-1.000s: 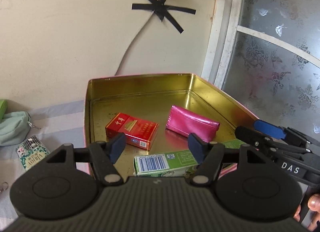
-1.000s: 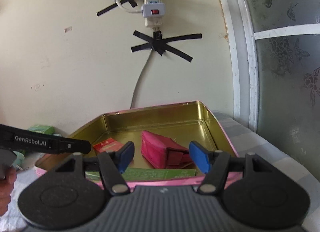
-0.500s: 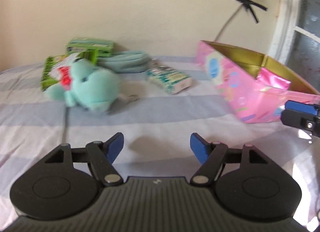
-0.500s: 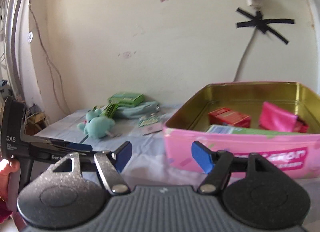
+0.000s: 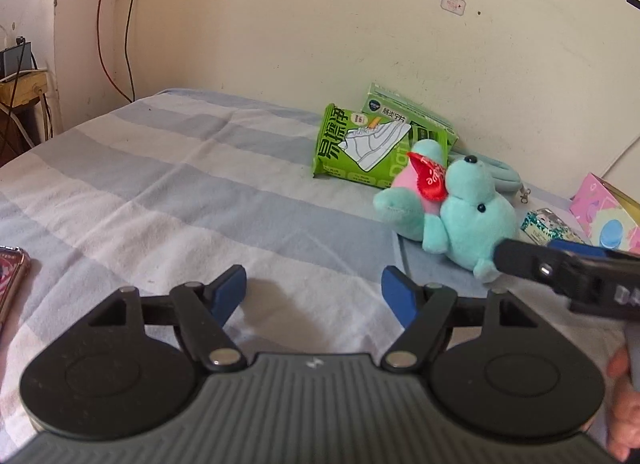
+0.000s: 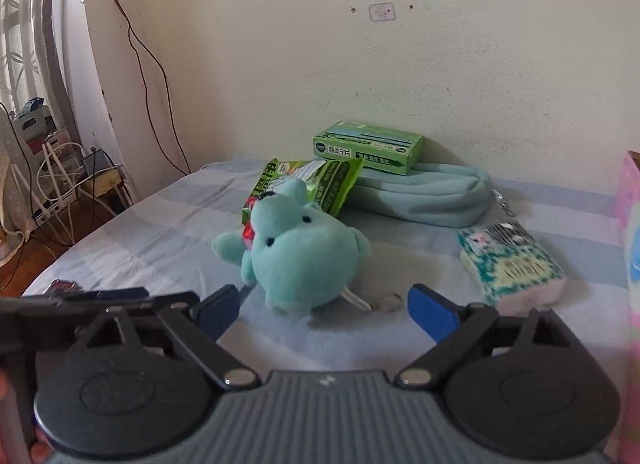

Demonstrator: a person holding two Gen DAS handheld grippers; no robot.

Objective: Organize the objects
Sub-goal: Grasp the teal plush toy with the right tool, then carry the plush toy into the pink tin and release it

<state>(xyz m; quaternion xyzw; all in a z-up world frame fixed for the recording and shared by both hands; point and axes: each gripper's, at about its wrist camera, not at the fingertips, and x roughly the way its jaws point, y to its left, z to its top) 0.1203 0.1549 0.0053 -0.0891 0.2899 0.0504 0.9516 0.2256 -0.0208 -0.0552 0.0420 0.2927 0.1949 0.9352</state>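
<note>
Teal plush toy with a red heart tag (image 6: 298, 256) lies on the blue-and-white striped bedsheet (image 5: 160, 192), near the wall, just ahead of the right tool (image 6: 322, 310). Right tool's blue pads stand apart, empty, lined up on either side of the plush; probably the next pick. Behind the plush: green wet-wipe pouch (image 6: 320, 184) leaning on a light-blue fabric pouch (image 6: 424, 196), with a green cardboard medicine box (image 6: 368, 146) on top of it. Patterned tissue pack (image 6: 512, 264) lies to the right, apart from the plush. Pink printed tin box (image 5: 608, 212) is only at the frame edge in both views, likely the place things go.

Left tool (image 5: 314, 290) also apart, holding nothing, over bare sheet left of the plush; likely waiting while the right one works. A phone-like item (image 5: 10, 284) sits at the far left edge, unclear.

Versus a second ago: both cameras have swung away from the tin's gold interior toward the loose items; plush now much closer to the right tool.
</note>
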